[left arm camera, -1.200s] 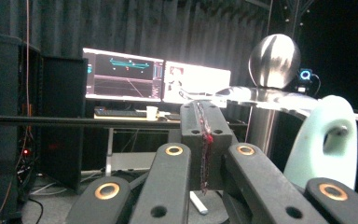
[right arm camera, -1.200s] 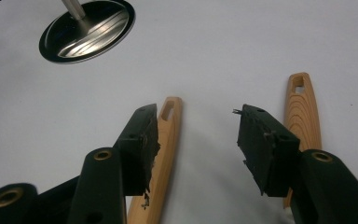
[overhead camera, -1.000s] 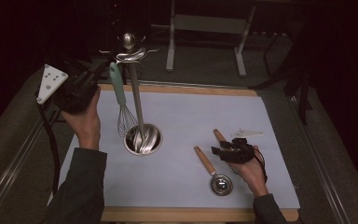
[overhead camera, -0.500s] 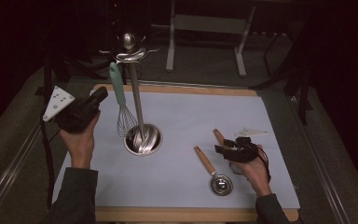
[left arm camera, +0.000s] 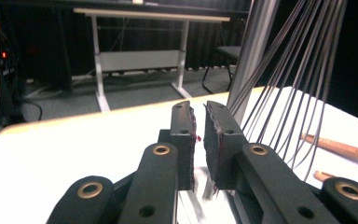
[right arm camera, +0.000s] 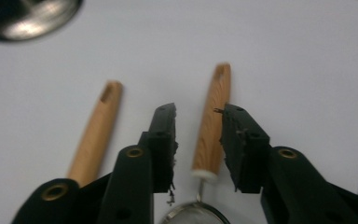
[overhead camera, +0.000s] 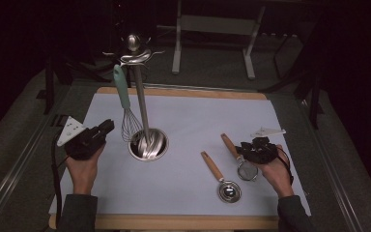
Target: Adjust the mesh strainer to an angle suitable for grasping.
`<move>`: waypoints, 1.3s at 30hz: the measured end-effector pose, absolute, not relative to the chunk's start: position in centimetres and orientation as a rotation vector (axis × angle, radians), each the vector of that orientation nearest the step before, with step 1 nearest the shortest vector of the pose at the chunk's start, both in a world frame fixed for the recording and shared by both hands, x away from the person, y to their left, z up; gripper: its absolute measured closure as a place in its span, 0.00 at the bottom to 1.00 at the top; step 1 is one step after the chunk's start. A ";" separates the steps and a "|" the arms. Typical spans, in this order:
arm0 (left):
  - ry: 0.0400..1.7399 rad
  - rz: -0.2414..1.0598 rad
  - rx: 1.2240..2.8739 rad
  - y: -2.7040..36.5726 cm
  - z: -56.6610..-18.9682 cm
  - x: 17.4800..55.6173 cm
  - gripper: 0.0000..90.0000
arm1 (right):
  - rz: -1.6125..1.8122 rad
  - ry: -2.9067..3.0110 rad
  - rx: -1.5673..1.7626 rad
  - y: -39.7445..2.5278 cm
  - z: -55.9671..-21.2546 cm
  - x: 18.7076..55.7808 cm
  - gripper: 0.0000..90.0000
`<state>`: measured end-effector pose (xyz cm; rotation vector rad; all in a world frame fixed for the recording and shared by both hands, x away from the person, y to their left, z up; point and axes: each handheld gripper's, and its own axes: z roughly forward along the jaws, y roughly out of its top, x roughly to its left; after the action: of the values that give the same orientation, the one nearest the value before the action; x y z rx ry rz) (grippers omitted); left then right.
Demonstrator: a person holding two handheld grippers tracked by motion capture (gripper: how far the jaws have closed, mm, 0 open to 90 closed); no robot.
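Table [overhead camera: 183,203]: white sheet over a wooden top, carrying everything below.
Stand [overhead camera: 140,96]: tall steel pole on a round shiny base, hooks at the top; whisk [overhead camera: 125,104] with a pale green handle hanging from one hook.
Left claw [overhead camera: 107,126]: just beside the stand's base and the whisk wires, nearly pressed together, a thin slit between the pads, nothing pinched.
Right claw [right arm camera: 198,140]: spread, straddling the strainer's handle without touching it.
Strainer [overhead camera: 239,157]: lying flat at the table's right side, beside a measuring spoon [overhead camera: 221,179] with a similar handle; round fine wire mesh in a metal rim, thin wire neck, white collar, light wooden handle [right arm camera: 211,135] with a hanging hole at the far end.
Handling: probably light and stiff; mesh likely easy to dent, wire neck thin and slippery.
Best hold: middle of the wooden handle, squeezed across its width.
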<state>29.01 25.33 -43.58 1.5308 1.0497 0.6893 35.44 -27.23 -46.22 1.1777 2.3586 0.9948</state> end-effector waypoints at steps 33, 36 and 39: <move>1.239 0.597 1.675 25.1 -53.8 28.7 0.88 | 0.583 2.682 1.564 -25.8 -49.3 41.1 0.76; 1.240 0.593 1.678 25.1 -53.8 28.8 0.88 | 0.565 2.691 1.577 -25.7 -49.4 41.3 0.76; 1.237 0.600 1.686 25.0 -53.9 28.8 0.87 | 0.543 2.697 1.604 -25.7 -49.3 41.6 0.77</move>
<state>28.75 25.00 -53.88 1.6861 1.2366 0.5996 41.59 -25.72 -49.32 1.6039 2.6966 0.5428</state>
